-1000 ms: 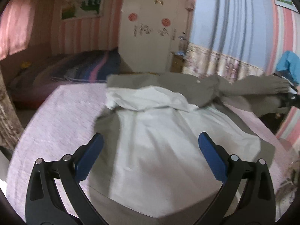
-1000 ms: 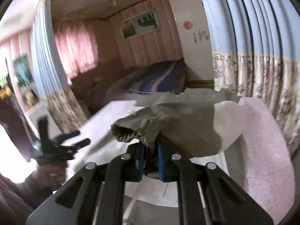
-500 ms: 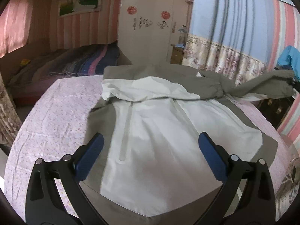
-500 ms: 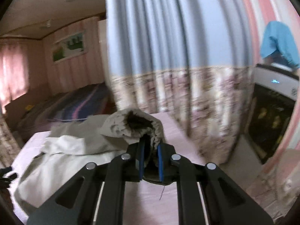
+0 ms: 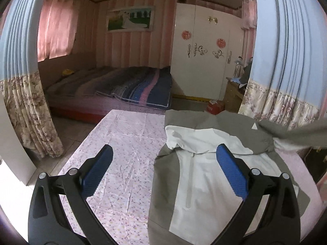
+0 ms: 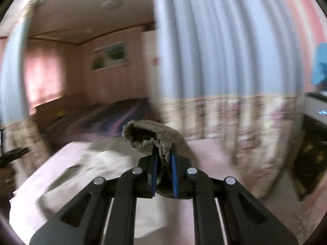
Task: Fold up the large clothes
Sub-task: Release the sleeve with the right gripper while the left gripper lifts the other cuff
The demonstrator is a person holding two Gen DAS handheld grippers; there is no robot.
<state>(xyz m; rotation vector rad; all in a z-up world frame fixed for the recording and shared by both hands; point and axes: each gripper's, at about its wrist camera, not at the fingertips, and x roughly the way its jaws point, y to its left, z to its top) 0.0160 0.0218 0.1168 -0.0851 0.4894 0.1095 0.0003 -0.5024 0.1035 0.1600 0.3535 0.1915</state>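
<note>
While the grey-and-white jacket [image 5: 206, 175] lies spread, smooth and matte, on the pink floral sheet [image 5: 126, 163], its gathered elastic cuff [image 6: 151, 136] is clamped between the right gripper's [image 6: 163, 163] blue pads; the left gripper [image 5: 163, 169] hovers, jaws wide apart.

My left gripper [image 5: 163, 170] had matt black plastic arms, bright metal rivets and blue, finely dimpled pads. The jacket [image 5: 204, 175] was smooth matt cloth, white and grey-brown; its cuff [image 6: 151, 136] was gathered and rough. The sheet [image 5: 122, 163] was creased, flower-printed cotton. The wardrobe [image 5: 204, 61] looked faintly glossy.
</note>
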